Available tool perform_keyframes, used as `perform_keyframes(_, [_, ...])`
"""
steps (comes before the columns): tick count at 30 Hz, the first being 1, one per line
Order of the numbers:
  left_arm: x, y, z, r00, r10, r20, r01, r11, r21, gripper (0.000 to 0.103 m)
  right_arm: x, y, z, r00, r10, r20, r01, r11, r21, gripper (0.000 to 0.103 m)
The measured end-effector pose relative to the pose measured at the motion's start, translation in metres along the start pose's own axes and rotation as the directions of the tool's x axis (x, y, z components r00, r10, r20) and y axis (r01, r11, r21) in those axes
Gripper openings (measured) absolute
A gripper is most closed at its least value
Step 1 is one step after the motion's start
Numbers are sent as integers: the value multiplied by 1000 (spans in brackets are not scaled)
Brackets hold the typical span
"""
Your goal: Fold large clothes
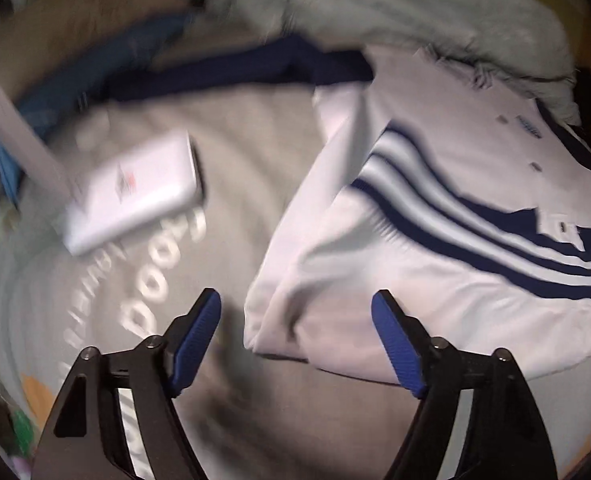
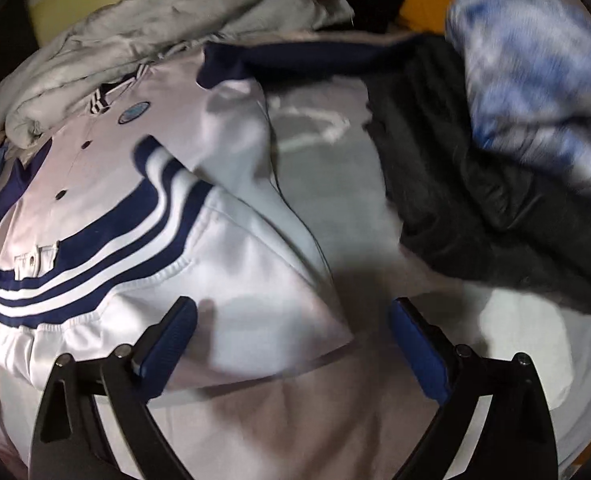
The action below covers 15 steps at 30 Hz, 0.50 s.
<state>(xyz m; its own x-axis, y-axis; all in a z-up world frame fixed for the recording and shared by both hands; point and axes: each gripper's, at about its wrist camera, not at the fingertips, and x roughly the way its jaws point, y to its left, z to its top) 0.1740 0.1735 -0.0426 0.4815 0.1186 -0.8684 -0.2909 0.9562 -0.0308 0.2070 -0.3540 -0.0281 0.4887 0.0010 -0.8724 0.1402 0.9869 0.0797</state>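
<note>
A white shirt with navy stripes lies on the bed, its sides folded in; it also shows in the right wrist view. My left gripper is open and empty, above the shirt's lower left corner. My right gripper is open and empty, above the shirt's folded right edge. A navy sleeve or collar part lies at the shirt's far side, seen too in the right wrist view.
A grey printed sheet covers the bed. A white box lies on it at left. A grey blanket is bunched at the back. A black garment and a blue-white garment lie at right.
</note>
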Motion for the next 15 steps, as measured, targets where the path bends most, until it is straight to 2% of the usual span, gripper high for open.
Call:
perform_keyframes(1, [6,7,0,999,-38,-20,37,998,-41,74,2,0,0,1000,10,-9,-10,1000,1,71])
perform_keyframes(2, [8,11,1,998,-54,-22,52,997,-60,68,2,2,-1,1000,11,-13,-11,1000,-9,43])
perform_keyframes(3, [6,12,2,999,-50,-21,49,997,-61,44,0,6,-1,1000,-5,-8,5,999,-35,33])
perform_keyframes(4, [0,13,3,998,-61,-5,61,997,-56,27,-4,11,-2,1000,-13,13,13,998,-66,13])
perform_keyframes(5, [-5,12,3,998,-64,13,65,996,-54,9,-9,14,-3,999,-4,34,7,996,-85,12])
perform_keyframes(8, [-22,4,4,995,-21,98,23,999,-26,8,-28,22,-5,989,-42,144,61,990,-124,10])
perform_keyframes(9, [-31,3,4,990,-7,138,11,1000,-23,8,-35,21,-4,985,-36,170,56,992,-115,10])
perform_keyframes(12, [-56,-5,10,961,69,268,-73,997,5,8,-56,15,-2,973,15,231,0,998,-65,10])
perform_keyframes(13, [-60,-7,12,952,86,294,-94,996,12,8,-59,14,-2,969,16,246,-1,998,-62,10])
perform_keyframes(15, [-51,-9,15,948,137,288,-152,988,28,8,-52,15,-1,974,-23,226,42,996,-79,10])
